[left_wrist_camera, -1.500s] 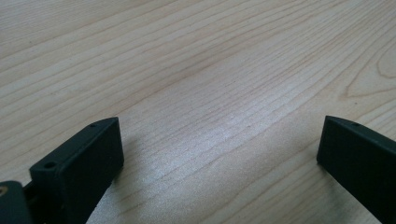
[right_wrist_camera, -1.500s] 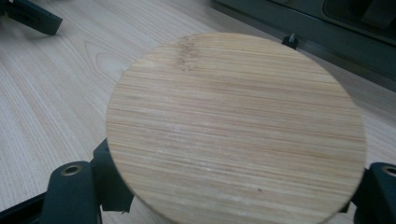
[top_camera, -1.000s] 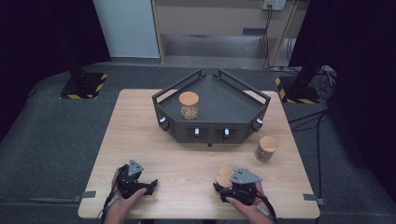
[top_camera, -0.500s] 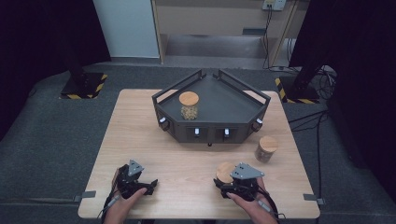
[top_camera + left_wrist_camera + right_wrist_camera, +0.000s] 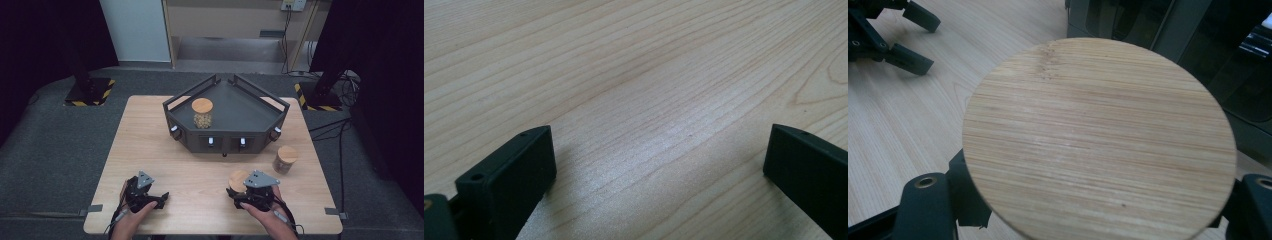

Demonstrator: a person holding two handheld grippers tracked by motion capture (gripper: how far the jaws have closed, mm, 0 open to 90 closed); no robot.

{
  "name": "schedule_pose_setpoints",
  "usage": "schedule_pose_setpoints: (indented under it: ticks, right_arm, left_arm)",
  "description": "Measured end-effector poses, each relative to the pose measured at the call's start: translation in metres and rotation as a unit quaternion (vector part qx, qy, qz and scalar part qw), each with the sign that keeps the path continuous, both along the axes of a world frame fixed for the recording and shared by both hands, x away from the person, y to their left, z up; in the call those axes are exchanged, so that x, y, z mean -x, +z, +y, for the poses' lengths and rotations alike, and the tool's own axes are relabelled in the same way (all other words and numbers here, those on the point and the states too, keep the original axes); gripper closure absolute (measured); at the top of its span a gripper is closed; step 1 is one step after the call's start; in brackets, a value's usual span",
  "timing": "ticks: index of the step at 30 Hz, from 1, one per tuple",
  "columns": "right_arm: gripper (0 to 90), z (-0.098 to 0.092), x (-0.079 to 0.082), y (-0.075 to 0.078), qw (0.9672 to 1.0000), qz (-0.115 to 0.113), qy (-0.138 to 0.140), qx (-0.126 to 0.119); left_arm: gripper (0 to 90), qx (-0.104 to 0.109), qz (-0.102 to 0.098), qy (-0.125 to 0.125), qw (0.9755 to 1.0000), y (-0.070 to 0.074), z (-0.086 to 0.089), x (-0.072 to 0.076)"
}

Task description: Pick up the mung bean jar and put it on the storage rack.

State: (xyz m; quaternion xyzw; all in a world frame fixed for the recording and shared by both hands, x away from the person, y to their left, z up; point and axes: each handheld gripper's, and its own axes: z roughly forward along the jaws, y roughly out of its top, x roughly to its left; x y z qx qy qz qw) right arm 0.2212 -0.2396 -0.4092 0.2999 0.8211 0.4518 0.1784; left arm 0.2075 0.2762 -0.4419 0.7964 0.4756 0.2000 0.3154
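High view set above near edge of pale wooden table (image 5: 165,150), facing forward and down; whole tabletop and dark floor beyond taken in from afar.

Left gripper view carried low, close to tabletop (image 5: 634,75), aimed along own black jaws at bare wood grain.

Right gripper view held very close over round bamboo lid (image 5: 1098,140); same lid seen small in high view (image 5: 238,179). Black left gripper (image 5: 893,35) and tabletop shared with other views.

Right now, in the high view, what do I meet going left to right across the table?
Left hand-held gripper → jar in the tray → jar held by the right hand-held gripper → jar standing on the table.
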Motion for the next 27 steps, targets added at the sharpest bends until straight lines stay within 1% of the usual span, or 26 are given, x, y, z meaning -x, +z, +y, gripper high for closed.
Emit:
schedule_pose_setpoints:
  ticks: [12, 23, 27]
  right_arm:
    - [25.3, 0.004, -0.008, 0.012, 1.0000, 0.001, -0.008, -0.003]
    - [25.3, 0.003, -0.015, 0.028, 0.9997, -0.001, -0.025, -0.002]
    - [25.3, 0.002, -0.018, 0.035, 0.9995, -0.002, -0.031, -0.006]
  left_arm:
    - [0.0, 0.000, 0.000, 0.000, 1.0000, 0.000, 0.000, 0.000]
    - [0.0, 0.000, 0.000, 0.001, 1.0000, 0.000, 0.000, 0.000]
    - [0.0, 0.000, 0.000, 0.001, 1.0000, 0.000, 0.000, 0.000]
